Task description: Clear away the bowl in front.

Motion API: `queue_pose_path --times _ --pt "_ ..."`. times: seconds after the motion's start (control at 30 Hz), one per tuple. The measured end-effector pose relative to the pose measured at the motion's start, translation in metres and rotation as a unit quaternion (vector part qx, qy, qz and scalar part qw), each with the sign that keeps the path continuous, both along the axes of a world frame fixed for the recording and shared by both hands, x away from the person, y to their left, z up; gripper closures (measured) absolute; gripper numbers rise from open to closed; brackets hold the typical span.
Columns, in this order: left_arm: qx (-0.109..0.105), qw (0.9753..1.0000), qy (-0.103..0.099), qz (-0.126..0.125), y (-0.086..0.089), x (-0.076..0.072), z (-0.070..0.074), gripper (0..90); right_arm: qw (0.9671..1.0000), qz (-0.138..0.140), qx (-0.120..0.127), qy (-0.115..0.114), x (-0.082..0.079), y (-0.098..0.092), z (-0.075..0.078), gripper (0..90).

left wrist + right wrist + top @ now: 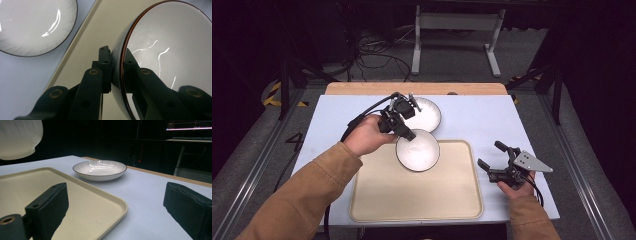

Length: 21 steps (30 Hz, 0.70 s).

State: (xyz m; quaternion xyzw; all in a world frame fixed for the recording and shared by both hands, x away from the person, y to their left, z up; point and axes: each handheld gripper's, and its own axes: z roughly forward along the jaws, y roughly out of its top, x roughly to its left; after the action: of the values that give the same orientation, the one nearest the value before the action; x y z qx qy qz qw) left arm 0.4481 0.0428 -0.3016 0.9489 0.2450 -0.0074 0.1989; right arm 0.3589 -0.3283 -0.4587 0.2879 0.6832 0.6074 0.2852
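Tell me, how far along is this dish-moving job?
Midway, it seems. The left gripper has its fingers clamped on the rim of a white bowl, held in the air over the beige tray. The shallow plate sits on the table beyond the tray, untouched. The right gripper waits open beside the tray.

Dark room: grey floor (pixel 252 150) around the bench (pixel 492 115); behind it, a white metal frame (pixel 457 30) and tangled cables (pixel 372 55).

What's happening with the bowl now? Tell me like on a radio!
Left tongs shut on bowl rim, bowl held above tray. Right tongs open, off to the side. Plate behind tray, nothing in the way.
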Motion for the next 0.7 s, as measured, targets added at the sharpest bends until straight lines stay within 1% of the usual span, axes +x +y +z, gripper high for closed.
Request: queue_pose_path --times 0.1,0.27,0.4,0.47,0.7 --pt "0.003 0.9999 0.001 -0.012 -0.001 -0.002 -0.005 82.6 1.0000 0.000 -0.001 0.000 0.000 0.000 0.000 6.5" --pt "0.005 0.9998 0.009 -0.019 -0.002 -0.004 -0.014 82.6 1.0000 0.000 0.000 0.000 0.000 0.000 0.000 6.6" --pt "0.006 0.9996 0.017 -0.022 -0.004 -0.005 -0.024 82.6 1.0000 0.000 -0.001 0.000 0.000 0.000 0.000 6.5" --pt "0.004 0.9996 0.017 -0.023 -0.004 -0.005 -0.026 82.6 1.0000 0.000 -0.001 0.000 0.000 0.000 0.000 6.6" --pt "0.013 0.9993 0.023 -0.025 -0.007 -0.006 -0.038 82.6 1.0000 0.000 0.000 0.000 0.000 0.000 0.000 6.6"
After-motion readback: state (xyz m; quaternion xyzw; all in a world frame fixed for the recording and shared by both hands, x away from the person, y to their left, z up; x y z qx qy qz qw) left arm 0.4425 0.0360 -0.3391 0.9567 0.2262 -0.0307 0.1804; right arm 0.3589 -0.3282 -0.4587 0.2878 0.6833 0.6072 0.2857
